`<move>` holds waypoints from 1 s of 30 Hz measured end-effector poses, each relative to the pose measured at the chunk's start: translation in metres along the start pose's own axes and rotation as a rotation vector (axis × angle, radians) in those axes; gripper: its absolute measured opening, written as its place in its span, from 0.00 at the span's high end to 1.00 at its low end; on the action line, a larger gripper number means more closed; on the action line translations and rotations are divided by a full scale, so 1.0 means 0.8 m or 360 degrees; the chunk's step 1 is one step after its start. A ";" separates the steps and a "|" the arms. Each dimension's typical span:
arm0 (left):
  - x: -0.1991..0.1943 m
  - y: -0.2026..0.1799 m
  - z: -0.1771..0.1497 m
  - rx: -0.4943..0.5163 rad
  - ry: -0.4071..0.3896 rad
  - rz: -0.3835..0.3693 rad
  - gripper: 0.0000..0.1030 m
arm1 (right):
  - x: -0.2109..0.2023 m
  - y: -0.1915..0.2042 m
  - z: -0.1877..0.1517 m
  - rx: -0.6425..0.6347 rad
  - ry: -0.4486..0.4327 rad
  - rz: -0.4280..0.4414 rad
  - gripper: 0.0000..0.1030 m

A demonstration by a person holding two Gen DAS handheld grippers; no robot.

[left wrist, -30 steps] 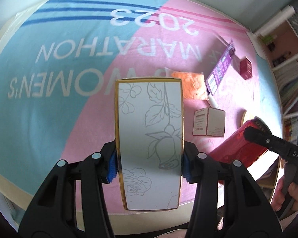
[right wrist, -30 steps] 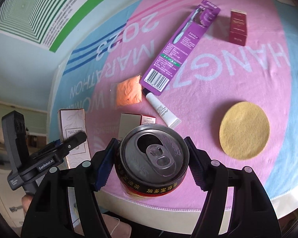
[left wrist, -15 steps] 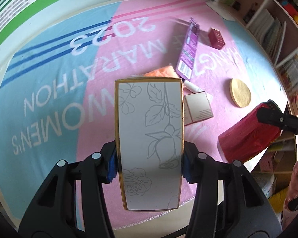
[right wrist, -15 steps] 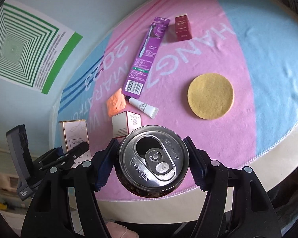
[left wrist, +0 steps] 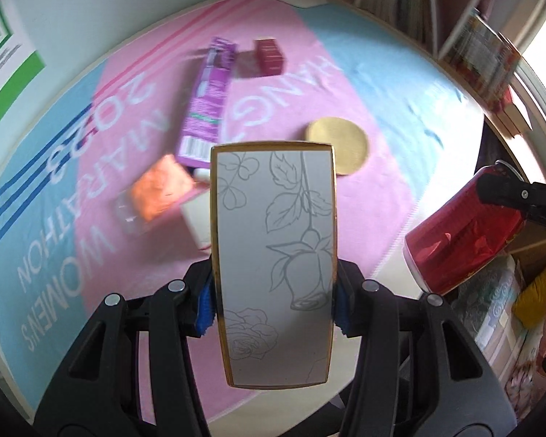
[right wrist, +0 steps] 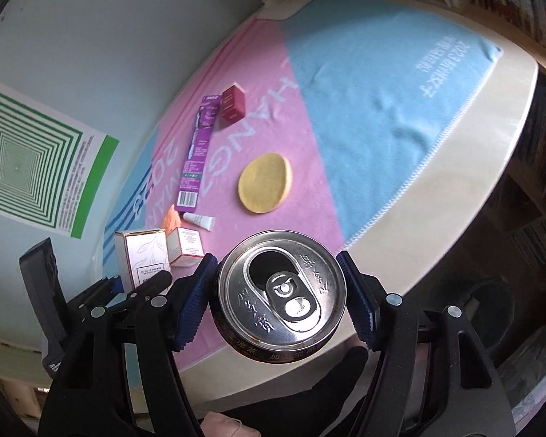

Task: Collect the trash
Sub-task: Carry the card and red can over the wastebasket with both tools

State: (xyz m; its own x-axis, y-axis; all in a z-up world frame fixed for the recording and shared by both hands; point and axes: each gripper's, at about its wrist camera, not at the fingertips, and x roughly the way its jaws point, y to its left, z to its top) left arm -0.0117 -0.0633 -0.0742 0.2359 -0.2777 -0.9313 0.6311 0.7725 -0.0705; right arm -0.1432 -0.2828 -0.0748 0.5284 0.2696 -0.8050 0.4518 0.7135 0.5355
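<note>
My left gripper is shut on a white rose-printed box with a gold edge, held above the table's near edge; the box also shows in the right wrist view. My right gripper is shut on an opened red drink can, seen from the top, held off the table's front edge. The can shows in the left wrist view at the right. On the pink and blue towel lie a purple toothbrush pack, a dark red box, an orange wrapper, a small white tube and a small pink box.
A round yellow pad lies on the towel right of the pack. Bookshelves stand at the far right. A green-striped poster hangs on the wall at the left. A dark round bin sits below the table edge at the right.
Both grippers have swung to the right and pulled back from the table, each still holding its item. The view now takes in the table's right end and the shelves.
</note>
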 end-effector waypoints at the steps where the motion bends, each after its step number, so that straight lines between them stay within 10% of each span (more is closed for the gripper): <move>1: 0.002 -0.012 0.001 0.0028 0.0003 -0.0009 0.54 | -0.007 -0.011 -0.002 0.0028 -0.0014 -0.0002 0.35; 30: 0.066 -0.408 -0.047 0.0985 0.0211 -0.0248 0.54 | -0.197 -0.328 -0.141 0.0784 -0.0307 -0.0200 0.35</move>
State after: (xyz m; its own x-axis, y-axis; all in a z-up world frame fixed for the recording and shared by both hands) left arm -0.2333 -0.3085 -0.1140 0.0387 -0.2565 -0.9658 0.9689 0.2459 -0.0264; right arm -0.4263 -0.4395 -0.1172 0.5501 0.0448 -0.8339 0.7790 0.3323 0.5317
